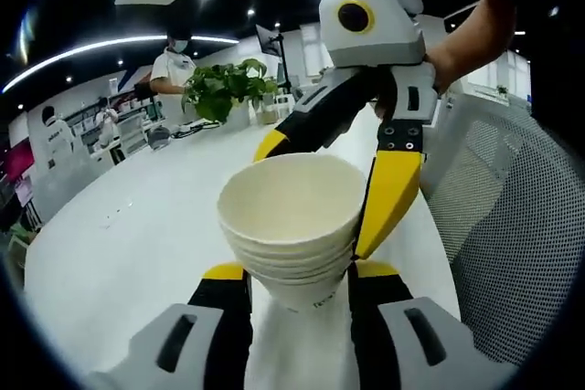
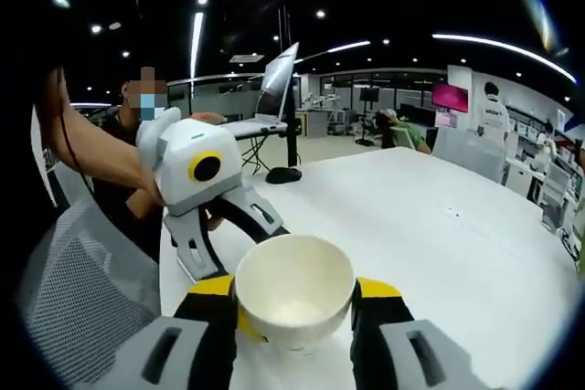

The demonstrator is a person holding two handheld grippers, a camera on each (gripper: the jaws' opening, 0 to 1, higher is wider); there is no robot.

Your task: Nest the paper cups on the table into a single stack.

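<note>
Left gripper was clenched on the paper cup stack, jaws pressed to its lower body at 6 o'clock, above the white table. Right gripper, entering the left gripper view from 1 o'clock, straddled the stack's rim; whether it gripped, cannot tell. Potted plant stood at 11 o'clock, laptop beyond.

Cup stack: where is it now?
The cup stack sits between the left claw's jaws, low centre in the left gripper view, with the right claw's yellow tips around its rim, above the white table.
</note>
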